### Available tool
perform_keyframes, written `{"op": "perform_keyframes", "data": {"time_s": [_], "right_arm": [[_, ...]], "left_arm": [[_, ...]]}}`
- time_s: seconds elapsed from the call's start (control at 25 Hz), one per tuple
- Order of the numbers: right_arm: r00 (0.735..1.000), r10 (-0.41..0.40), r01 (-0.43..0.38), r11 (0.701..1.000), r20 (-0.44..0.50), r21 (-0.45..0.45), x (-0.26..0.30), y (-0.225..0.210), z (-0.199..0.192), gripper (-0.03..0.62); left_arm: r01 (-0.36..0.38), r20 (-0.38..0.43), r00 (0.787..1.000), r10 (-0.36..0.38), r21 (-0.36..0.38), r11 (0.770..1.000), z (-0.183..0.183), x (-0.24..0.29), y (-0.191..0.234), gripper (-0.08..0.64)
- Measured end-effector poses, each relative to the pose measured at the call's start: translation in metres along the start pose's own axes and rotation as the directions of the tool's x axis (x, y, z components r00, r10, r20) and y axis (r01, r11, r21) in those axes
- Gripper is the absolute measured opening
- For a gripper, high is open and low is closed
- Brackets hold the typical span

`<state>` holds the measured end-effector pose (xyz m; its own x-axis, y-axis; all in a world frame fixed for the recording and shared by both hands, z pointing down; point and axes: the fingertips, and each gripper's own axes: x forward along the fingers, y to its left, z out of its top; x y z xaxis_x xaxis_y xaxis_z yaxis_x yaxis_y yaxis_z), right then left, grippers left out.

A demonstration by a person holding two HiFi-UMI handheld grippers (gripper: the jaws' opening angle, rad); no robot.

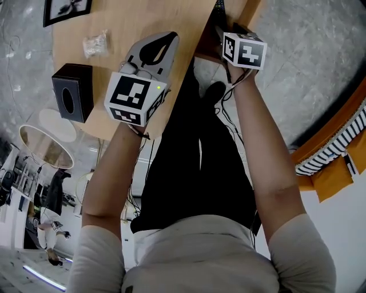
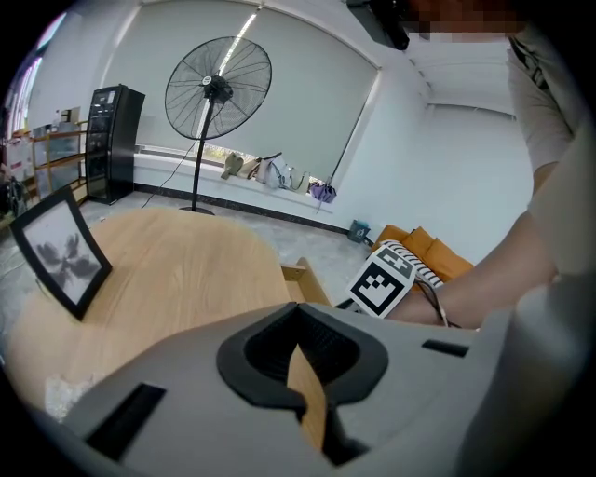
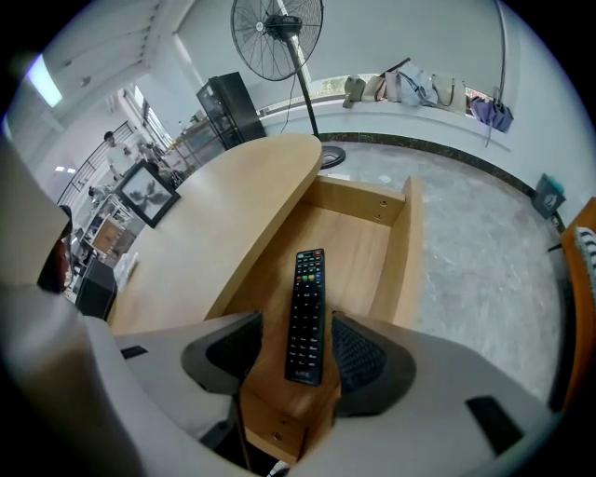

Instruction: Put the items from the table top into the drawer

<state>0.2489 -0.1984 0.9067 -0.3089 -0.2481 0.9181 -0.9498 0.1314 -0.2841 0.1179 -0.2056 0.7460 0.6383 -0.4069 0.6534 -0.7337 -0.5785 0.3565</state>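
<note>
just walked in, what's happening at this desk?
A person with a gripper in each hand is clearing a table into an open drawer. The remote lies flat in the drawer, between the right gripper's open jaws, which don't press on it. The left gripper is shut and empty over the table edge. Left on the table: a frame, a tissue box and a small bag.
</note>
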Motion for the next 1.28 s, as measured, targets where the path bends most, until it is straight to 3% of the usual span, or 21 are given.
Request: {"op": "perform_keyframes", "data": {"time_s": [0.44,0.76,1.0,1.12,1.28], "right_arm": [[0.993,0.022,-0.013,0.997,0.116,-0.077,-0.096,0.033,0.018,0.238],[0.961,0.045,-0.005,0.989,0.274,-0.146,-0.215,0.059,0.051,0.188],[0.902,0.146,-0.027,0.958,0.407,-0.286,-0.343,0.101,0.065,0.135],[0.855,0.208,-0.019,0.928,0.476,-0.371,-0.417,0.118,0.065,0.102],[0.78,0.256,0.0,0.912,0.571,-0.41,-0.511,0.13,0.064,0.063]], "left_arm": [[-0.018,0.056,0.998,0.018,0.013,1.0,0.04,-0.048,-0.041,0.009],[-0.054,0.138,0.989,0.05,0.02,0.998,0.094,-0.108,-0.09,0.009],[-0.061,0.206,0.977,0.048,0.055,0.997,0.149,-0.173,-0.146,0.009],[-0.065,0.265,0.964,0.035,0.107,0.992,0.184,-0.212,-0.181,0.009],[-0.074,0.338,0.941,0.012,0.17,0.983,0.225,-0.262,-0.234,0.009]]}}
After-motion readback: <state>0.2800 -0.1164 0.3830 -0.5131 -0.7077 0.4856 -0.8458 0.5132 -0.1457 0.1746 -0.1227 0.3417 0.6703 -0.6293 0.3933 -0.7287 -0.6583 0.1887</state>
